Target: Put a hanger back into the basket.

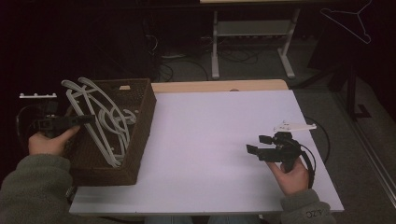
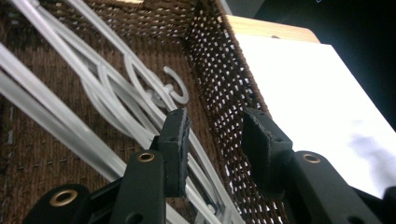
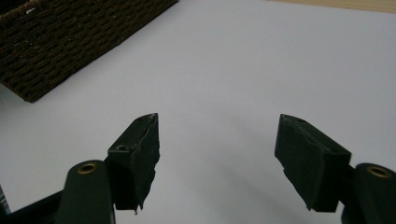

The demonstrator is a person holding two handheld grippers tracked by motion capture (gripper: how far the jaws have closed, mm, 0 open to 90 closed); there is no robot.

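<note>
Left claw [image 2: 212, 140], jaws spread with nothing between, hangs over hangers [image 2: 116, 93] in the basket [image 2: 224, 79]; best dropped squarely astride one bar before pinching.

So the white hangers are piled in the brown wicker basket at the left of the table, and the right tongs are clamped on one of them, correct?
Not quite. The white hangers do lie in the brown wicker basket at the left of the table, but the right tongs hold nothing: the right gripper view shows their jaws spread apart over the bare white tabletop, away from the basket.
</note>
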